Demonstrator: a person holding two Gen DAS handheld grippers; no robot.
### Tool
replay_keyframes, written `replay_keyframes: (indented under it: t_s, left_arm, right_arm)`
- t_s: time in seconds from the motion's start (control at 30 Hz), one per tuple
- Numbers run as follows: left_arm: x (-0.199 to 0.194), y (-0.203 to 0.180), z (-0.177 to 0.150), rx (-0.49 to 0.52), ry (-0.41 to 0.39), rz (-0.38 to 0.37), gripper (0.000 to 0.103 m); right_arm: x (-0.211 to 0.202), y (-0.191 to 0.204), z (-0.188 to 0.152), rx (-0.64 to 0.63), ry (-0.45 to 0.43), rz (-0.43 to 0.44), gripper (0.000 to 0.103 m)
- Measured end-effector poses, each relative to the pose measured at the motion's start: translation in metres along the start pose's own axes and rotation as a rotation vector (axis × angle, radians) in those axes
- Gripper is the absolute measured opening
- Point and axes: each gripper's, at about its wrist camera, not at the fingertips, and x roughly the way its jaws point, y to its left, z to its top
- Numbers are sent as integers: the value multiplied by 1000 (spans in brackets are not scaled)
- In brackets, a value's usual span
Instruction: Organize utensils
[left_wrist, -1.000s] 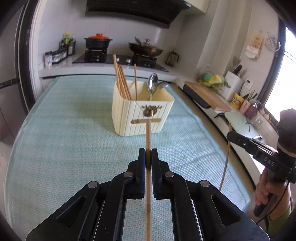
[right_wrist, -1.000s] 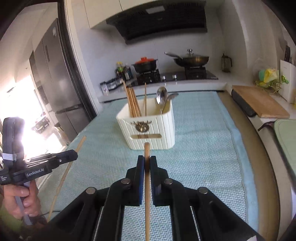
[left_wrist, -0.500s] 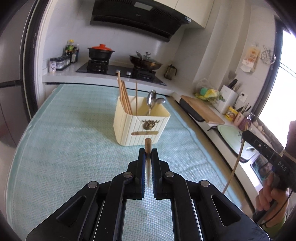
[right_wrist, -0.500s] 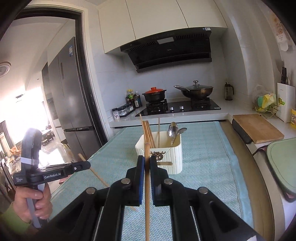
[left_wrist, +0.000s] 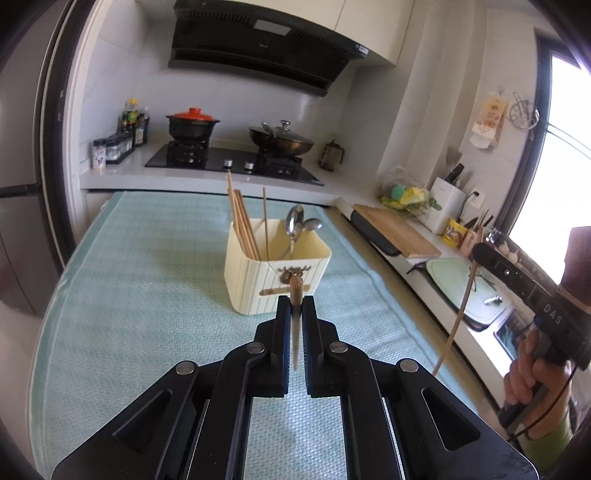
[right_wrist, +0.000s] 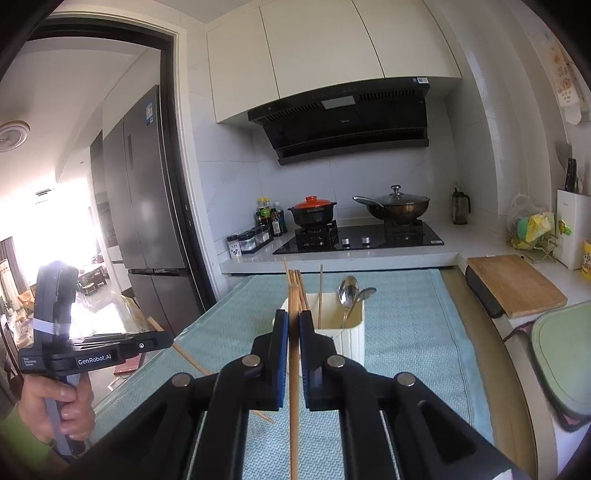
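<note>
Clamping one chopstick each, the left tool (left_wrist: 296, 306) and right tool (right_wrist: 294, 321) face a holder (left_wrist: 275, 273) with two spoons (left_wrist: 297, 223).

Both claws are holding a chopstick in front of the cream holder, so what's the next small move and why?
Probably carry the left claw forward over the holder and tip its chopstick into the side where the other chopsticks stand. Each claw is shut on one chopstick, the holder sits just ahead, and the spoons fill the other side.
</note>
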Motion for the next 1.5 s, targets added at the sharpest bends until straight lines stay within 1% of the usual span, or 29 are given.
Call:
replay_keyframes:
  t_s: [0.1, 0.23, 0.37, 0.47, 0.6, 0.73, 0.83, 0.93, 1.03, 1.1, 1.13, 1.17, 1.2, 1.23, 1.27, 1.3, 1.33, 1.37, 1.4, 1.43, 1.47, 1.5]
  left_arm:
    - [-4, 0, 23, 7, -11, -13, 4]
    - [-10, 0, 61, 20, -40, -22, 4]
    - [-7, -1, 101, 43, -67, -11, 4]
    - [8, -1, 127, 62, -66, 5, 4]
    - [42, 2, 151, 88, -22, 38, 4]
    - [90, 12, 158, 108, 75, 58, 4]
    - [126, 22, 155, 106, 160, 69, 4]
    - [154, 28, 151, 111, 226, 83, 4]
    - [176, 32, 148, 117, 270, 92, 5]
    - [187, 35, 148, 109, 286, 100, 5]
    - [191, 37, 147, 104, 287, 102, 7]
    - [194, 38, 147, 102, 284, 102, 11]
    - [194, 39, 146, 102, 277, 107, 27]
    - [194, 40, 147, 101, 263, 118, 49]
    - [189, 42, 146, 98, 239, 128, 58]
    - [182, 42, 145, 99, 210, 134, 66]
    - [174, 42, 144, 105, 184, 138, 68]
    - [165, 41, 142, 113, 159, 142, 69]
    - [155, 40, 139, 119, 130, 153, 76]
    - [144, 37, 136, 124, 96, 172, 87]
    - [133, 34, 131, 132, 57, 194, 91]
    - [122, 29, 127, 142, 15, 217, 99]
  right_arm:
    - [7, 5, 17, -40, -44, 9, 6]
    - [24, 6, 42, -58, -95, 31, 6]
    - [53, 1, 71, -49, -137, 42, 6]
    - [80, 0, 92, -47, -168, 38, 6]
    - [123, -2, 115, -47, -196, 30, 6]
    - [168, -7, 123, -54, -193, 17, 6]
    - [205, -18, 117, -43, -142, 4, 6]
    - [241, -32, 100, -14, -42, 4, 6]
    - [271, -44, 77, 10, 63, 6, 6]
    - [290, -52, 62, 29, 133, 11, 7]
    - [299, -57, 55, 39, 172, 17, 8]
    - [307, -61, 50, 49, 210, 18, 11]
    - [313, -65, 48, 57, 234, 14, 16]
    - [313, -69, 47, 67, 238, 11, 27]
    - [309, -73, 49, 79, 225, 11, 38]
    - [301, -75, 53, 87, 203, 8, 44]
    - [291, -76, 57, 90, 176, 3, 53]
    - [279, -75, 63, 85, 147, -3, 57]
    - [265, -74, 68, 73, 120, -11, 59]
    - [254, -69, 73, 56, 102, -21, 61]
    - [243, -66, 78, 39, 88, -32, 63]
    - [230, -62, 80, 22, 77, -42, 64]
